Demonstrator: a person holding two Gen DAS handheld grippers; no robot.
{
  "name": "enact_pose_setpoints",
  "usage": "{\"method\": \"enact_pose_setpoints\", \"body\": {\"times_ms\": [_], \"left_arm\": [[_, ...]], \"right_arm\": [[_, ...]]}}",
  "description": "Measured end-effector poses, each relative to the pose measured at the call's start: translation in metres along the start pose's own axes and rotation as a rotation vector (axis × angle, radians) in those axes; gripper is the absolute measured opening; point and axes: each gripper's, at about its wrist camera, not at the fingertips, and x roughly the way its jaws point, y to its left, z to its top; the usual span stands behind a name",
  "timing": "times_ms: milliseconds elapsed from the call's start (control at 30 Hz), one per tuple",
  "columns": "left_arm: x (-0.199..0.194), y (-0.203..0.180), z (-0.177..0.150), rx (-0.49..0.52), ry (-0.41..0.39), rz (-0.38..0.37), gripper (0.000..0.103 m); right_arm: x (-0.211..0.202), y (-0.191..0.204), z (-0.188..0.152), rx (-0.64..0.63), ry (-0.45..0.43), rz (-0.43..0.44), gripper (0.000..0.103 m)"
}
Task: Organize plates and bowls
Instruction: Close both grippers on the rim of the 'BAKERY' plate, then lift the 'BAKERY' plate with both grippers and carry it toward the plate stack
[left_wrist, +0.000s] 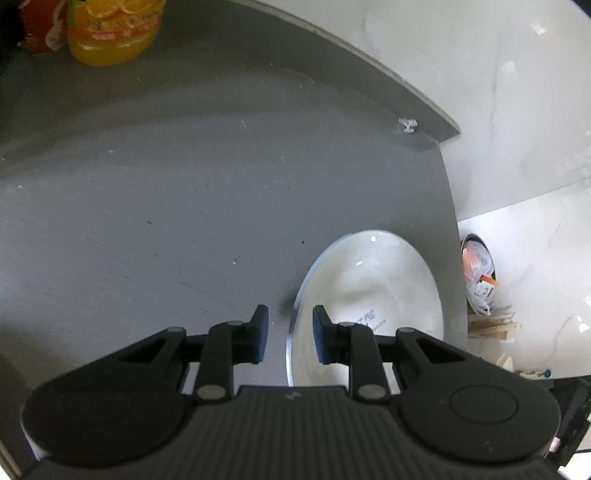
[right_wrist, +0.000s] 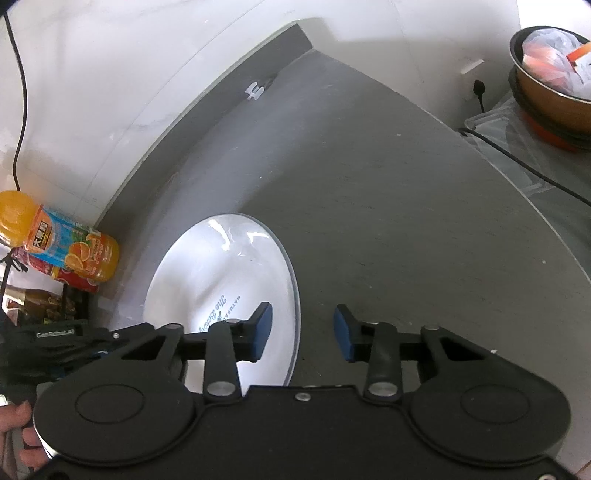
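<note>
On the grey countertop (left_wrist: 166, 192), a white plate (left_wrist: 373, 288) with printed lettering lies flat near the counter's corner. In the left wrist view the plate sits at four o'clock of the frame; its left rim passes between the fingers of the left gripper (left_wrist: 290, 336), one blue pad outside the rim, the other over the plate's inner face. A narrow gap remains on each side, so the pads stand apart, not pressing. In the right wrist view the same plate (right_wrist: 221, 266) lies at seven o'clock; the right gripper (right_wrist: 303, 332) straddles its right rim, jaws likewise apart with no contact visible. An orange juice bottle (right_wrist: 70, 251) stands at nine o'clock by the wall; a metal bowl (right_wrist: 546, 85) holding plastic bags sits at two o'clock.
</note>
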Motion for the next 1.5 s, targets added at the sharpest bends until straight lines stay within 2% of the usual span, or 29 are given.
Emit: {"method": "enact_pose_setpoints", "body": {"times_ms": [133, 200, 233, 367, 433, 567, 833, 1233, 1500], "left_arm": [[0.008, -0.008, -0.001, 0.021, 0.004, 0.015, 0.019], [0.014, -0.01, 0.001, 0.018, 0.015, 0.0, 0.015], [0.015, -0.01, 0.0, 0.018, 0.019, 0.003, 0.014], [0.015, -0.015, 0.0, 0.048, 0.017, 0.027, 0.013], [0.01, -0.021, -0.001, 0.078, -0.005, 0.04, 0.013], [-0.003, -0.019, 0.002, 0.05, -0.029, -0.002, 0.013], [-0.023, -0.017, 0.006, 0.027, -0.07, -0.035, 0.013], [-0.07, -0.009, 0.0, 0.014, -0.119, -0.071, 0.013], [-0.102, 0.005, -0.006, 0.017, -0.14, -0.072, 0.013]], "right_arm": [[0.005, 0.003, 0.0, -0.013, 0.016, 0.004, 0.024], [0.007, 0.003, -0.001, -0.012, 0.016, 0.013, 0.02], [0.009, 0.004, -0.002, -0.013, 0.024, 0.019, 0.014], [0.008, 0.012, -0.004, -0.064, 0.028, -0.017, 0.014], [0.001, 0.017, -0.004, -0.092, 0.0, -0.009, 0.014], [-0.011, 0.021, 0.002, -0.103, -0.037, 0.013, 0.013], [-0.027, 0.034, 0.007, -0.145, -0.071, 0.028, 0.01], [-0.066, 0.078, 0.005, -0.241, -0.144, 0.034, 0.01], [-0.082, 0.111, -0.01, -0.271, -0.177, 0.043, 0.01]]}}
